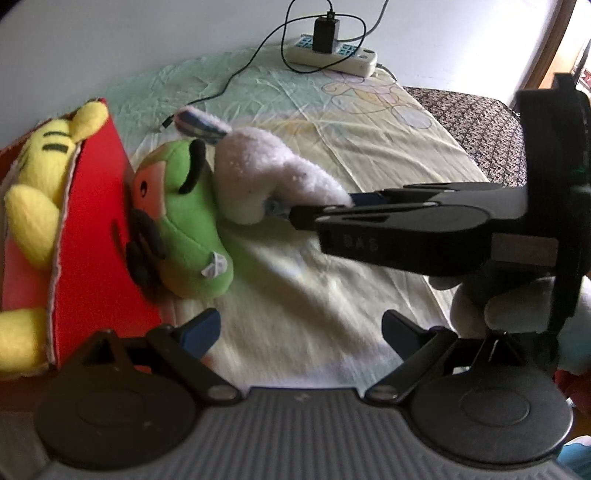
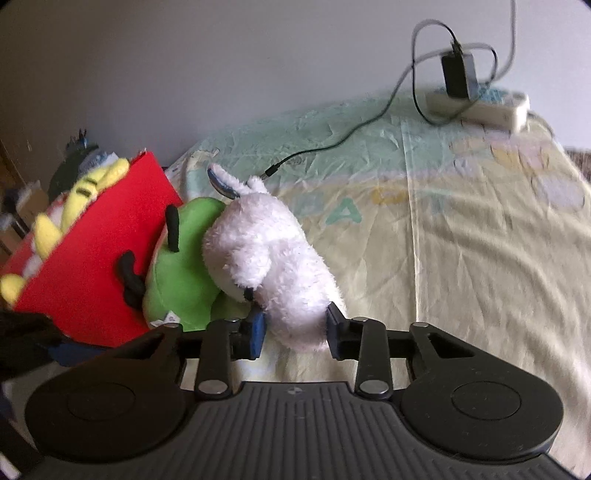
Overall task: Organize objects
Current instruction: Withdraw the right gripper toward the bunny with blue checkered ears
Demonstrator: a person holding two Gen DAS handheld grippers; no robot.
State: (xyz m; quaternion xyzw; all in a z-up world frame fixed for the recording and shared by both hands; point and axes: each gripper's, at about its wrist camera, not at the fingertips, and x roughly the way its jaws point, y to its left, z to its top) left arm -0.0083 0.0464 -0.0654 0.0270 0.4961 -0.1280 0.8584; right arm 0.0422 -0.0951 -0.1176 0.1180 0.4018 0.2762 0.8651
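Right hand-held gripper, low in the centre of its own view, grips the lower end of the white plush toy, its blue pads pressed into the fur on both sides. Left hand-held gripper sits at the bottom centre of its view with its jaws spread wide and nothing between them, over bare bed sheet. From the left wrist view the white plush lies mid-frame on the bed, touching a green plush toy just to its left. That green toy leans against the side of a red box at the left edge, and a yellow plush toy lies inside the box. At upper centre, a white power strip with a black charger rests on the sheet by the wall.
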